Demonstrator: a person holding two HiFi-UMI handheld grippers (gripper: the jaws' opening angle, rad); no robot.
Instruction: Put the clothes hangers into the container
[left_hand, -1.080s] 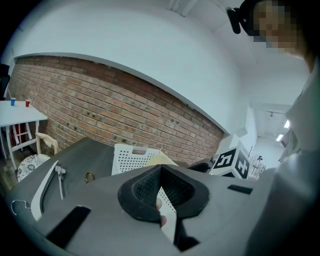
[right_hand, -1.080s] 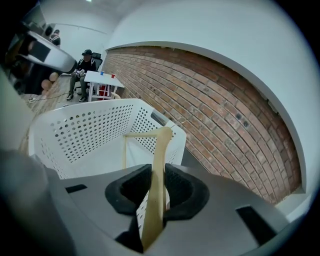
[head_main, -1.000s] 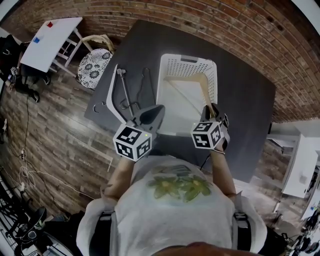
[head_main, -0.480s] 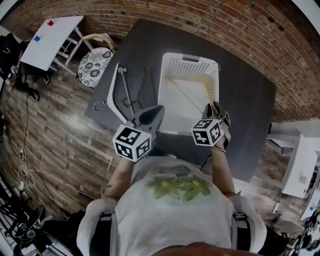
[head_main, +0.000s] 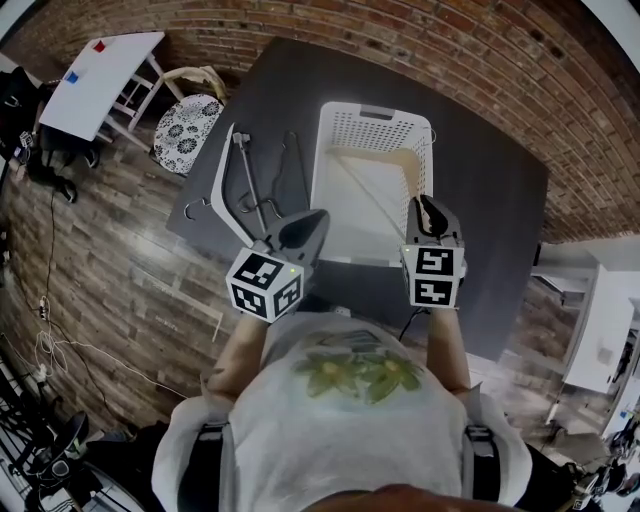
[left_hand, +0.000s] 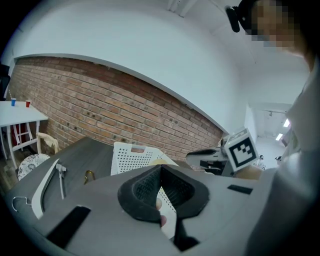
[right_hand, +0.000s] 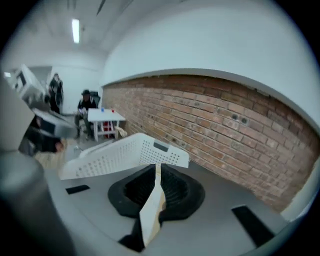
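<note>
- Rolled the right gripper (head_main: 424, 203) since a second ago, turning its marker cube square to the head view, with the tips at the right rim of the basket (head_main: 372, 128); kept the left gripper (head_main: 317, 218) where it was.
- Just been closing the right jaws: narrow now, clamped on the thin end of the wooden hanger (right_hand: 151, 205), the rest lying inside the basket.
- Left jaws pressed together on nothing, beside the basket's left rim.
- Left of centre on the table (head_main: 490, 220): white hanger (head_main: 215, 185), clip hanger (head_main: 250, 175), wire hanger (head_main: 292, 150), close to the table's left edge.
- Broad bare tabletop right of the basket; only a narrow lane between basket and loose hangers.
</note>
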